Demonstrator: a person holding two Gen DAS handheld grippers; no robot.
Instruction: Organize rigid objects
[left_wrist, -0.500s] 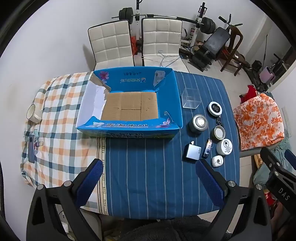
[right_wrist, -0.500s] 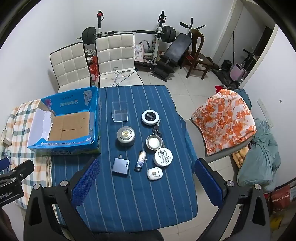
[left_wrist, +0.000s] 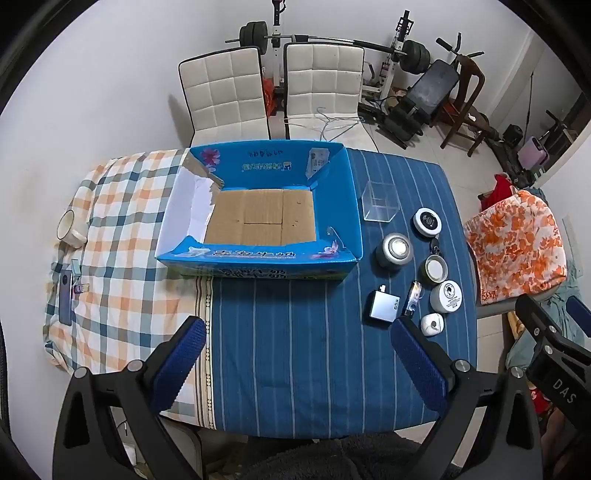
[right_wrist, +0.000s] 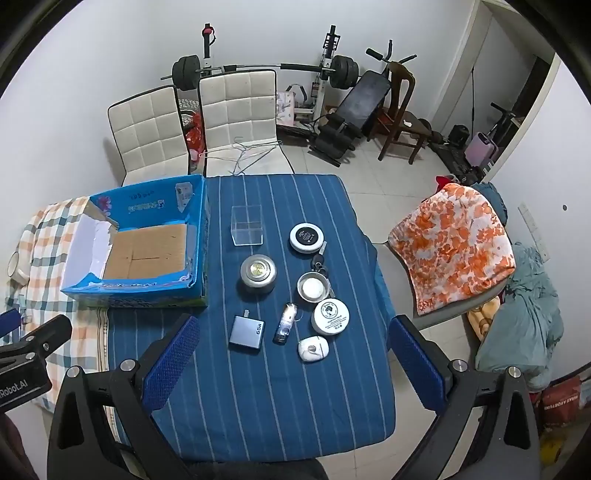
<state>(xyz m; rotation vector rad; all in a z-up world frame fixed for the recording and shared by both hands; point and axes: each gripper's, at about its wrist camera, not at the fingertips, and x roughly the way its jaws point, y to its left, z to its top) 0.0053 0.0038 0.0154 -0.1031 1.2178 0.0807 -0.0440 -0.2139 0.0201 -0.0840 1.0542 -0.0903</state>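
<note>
Trinkets (right_wrist: 288, 291) dot blue striped tablecloth (right_wrist: 266, 398); gym gear (right_wrist: 266, 68) behind.

Both grippers (left_wrist: 295, 360) (right_wrist: 293, 356) spread wide, empty

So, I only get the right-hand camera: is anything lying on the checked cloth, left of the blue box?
Observer: Yes, a dark phone lies flat near that cloth's left edge.
Operator: And the left tongs, are they holding anything?
Observer: No, the left tongs are open and empty, over the near part of the striped cloth.
</note>
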